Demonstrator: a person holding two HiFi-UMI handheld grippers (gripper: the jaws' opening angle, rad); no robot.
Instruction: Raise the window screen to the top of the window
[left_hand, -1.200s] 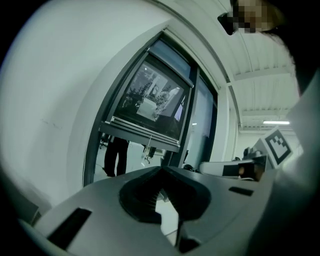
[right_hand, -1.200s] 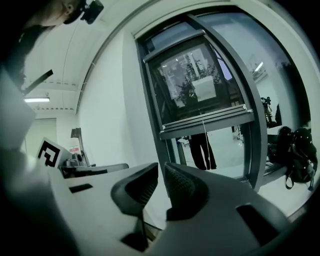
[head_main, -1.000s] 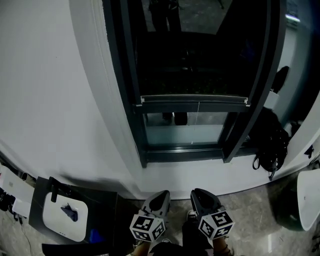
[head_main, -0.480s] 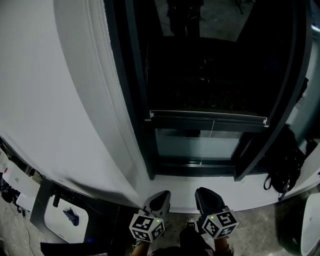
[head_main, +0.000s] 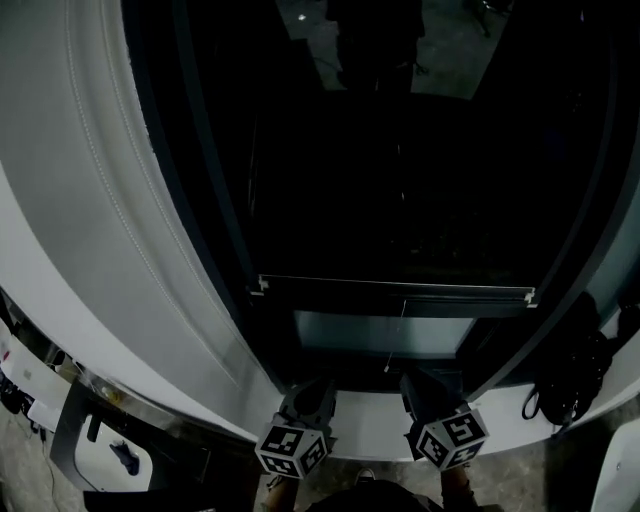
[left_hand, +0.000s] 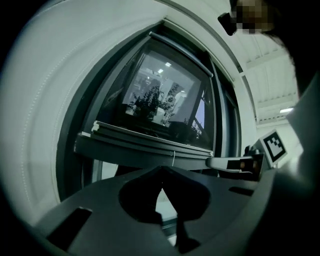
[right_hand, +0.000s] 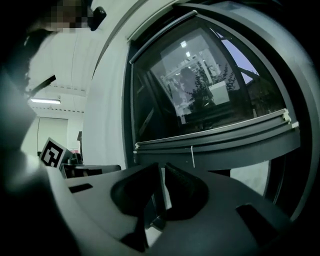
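Observation:
The window screen's bottom bar (head_main: 395, 292) runs across the dark-framed window, low down, with pale glass (head_main: 380, 335) open beneath it. A thin white pull cord (head_main: 403, 312) hangs from the bar's middle. Both grippers sit below the bar, over the white sill and apart from the bar. My left gripper (head_main: 312, 392) is shut and holds nothing. My right gripper (head_main: 420, 385) is shut and empty too. In the left gripper view the left gripper (left_hand: 161, 171) points up at the bar (left_hand: 150, 147) and cord (left_hand: 174, 159). The right gripper (right_hand: 162, 169) faces the bar (right_hand: 215, 142) and cord (right_hand: 192, 156) likewise.
A white sill (head_main: 370, 418) lies under the window. A curved white wall moulding (head_main: 90, 250) fills the left. A black bag (head_main: 570, 385) rests at the lower right. A white object on a dark stand (head_main: 110, 455) is at the lower left.
The view has closed in on the window and tilted up. Both grippers have moved forward to the sill, under the screen bar. The bar sits at the same height in the frame.

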